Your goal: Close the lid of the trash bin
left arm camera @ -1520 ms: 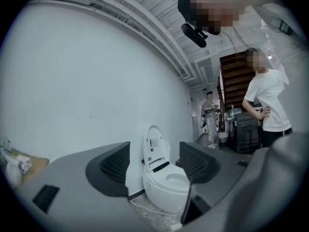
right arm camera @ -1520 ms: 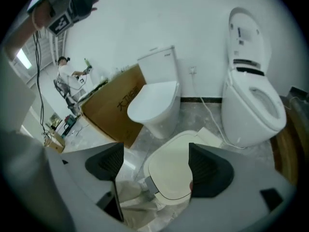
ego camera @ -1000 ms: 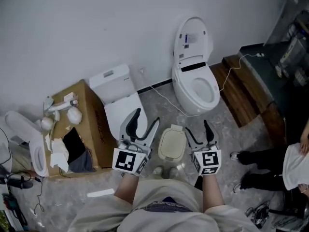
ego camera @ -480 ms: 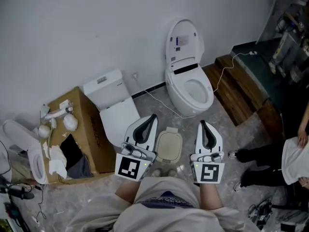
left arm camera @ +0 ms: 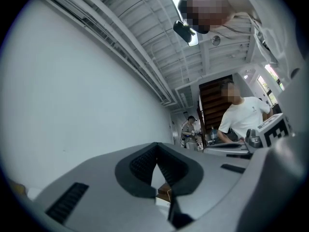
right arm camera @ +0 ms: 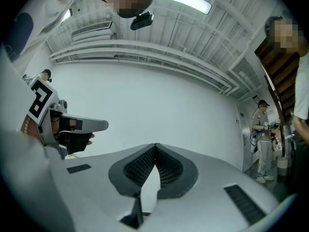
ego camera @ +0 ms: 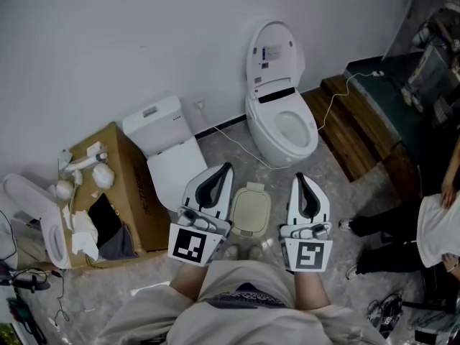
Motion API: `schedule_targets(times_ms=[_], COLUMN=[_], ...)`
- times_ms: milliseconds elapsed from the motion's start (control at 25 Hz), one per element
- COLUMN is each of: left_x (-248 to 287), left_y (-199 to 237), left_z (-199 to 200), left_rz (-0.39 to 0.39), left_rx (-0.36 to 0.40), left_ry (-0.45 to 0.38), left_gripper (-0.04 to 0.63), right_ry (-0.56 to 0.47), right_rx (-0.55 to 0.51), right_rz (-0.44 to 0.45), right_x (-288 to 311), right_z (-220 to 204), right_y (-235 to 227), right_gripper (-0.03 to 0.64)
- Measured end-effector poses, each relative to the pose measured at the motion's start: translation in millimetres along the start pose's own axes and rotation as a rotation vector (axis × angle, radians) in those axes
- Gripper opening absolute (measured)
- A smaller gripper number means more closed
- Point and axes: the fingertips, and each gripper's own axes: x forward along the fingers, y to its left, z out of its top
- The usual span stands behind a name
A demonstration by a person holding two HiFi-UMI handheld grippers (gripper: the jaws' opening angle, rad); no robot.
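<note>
Wall first, plain and white, running across the back, with a speckled grey stone floor spreading out below it. Against that wall a white ceramic toilet with its seat cover raised is standing. To its left a second white toilet with its cover down is sitting beside an open brown cardboard box stuffed with white and dark odds and ends. Dark wooden steps are running off at the right. Now the task's thing: the small beige plastic trash bin is sitting on the floor just ahead of the person, between the two tools, and its lid is looking flat and down. The left gripper, grey with a marker cube, is hovering just left of the bin in the head view, its ribbed black pads pressing together on nothing. The right gripper, its twin, is hanging at the bin's right, a little apart, jaws likewise meeting tip to tip and gripping nothing.
</note>
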Motion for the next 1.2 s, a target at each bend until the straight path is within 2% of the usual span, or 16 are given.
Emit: schedule_targets(times_ms=[160,360,680,880,1040,1200], left_x=[0.0,-3.1,-7.6,-9.0,-6.0,-6.0], left_y=[2.0,3.8,5.5,6.9,5.3,4.1], left_z=[6.9,9.5,10.3,5.0,10.6,7.6], left_rz=[-0.005,-0.004,0.0,0.011,0.0,0.001], left_rx=[0.034,0.036,0.037,0.032,0.033,0.029], left_ry=[-0.033,-0.044,-0.045,-0.008,-0.051,-0.029], left_gripper=[-0.002,-0.002,-0.002,-0.002,-0.003,-0.003], right_ry=[-0.014,-0.004,-0.009,-0.013,-0.017,-0.016], right_rx=[0.025,0.015,0.025,0.024,0.022,0.02], right_rz=[-0.011,-0.009,-0.016,-0.019,-0.017,-0.019], right_x=[-0.7,-0.9,-5.2,-5.3,-5.4,-6.5], right_z=[0.3,2.9,-3.8,0.7,0.3,0.0], right_y=[0.8,2.9,4.3,3.3,2.4,1.1], right_gripper=[0.009,0.009,0.006,0.006,0.006,0.006])
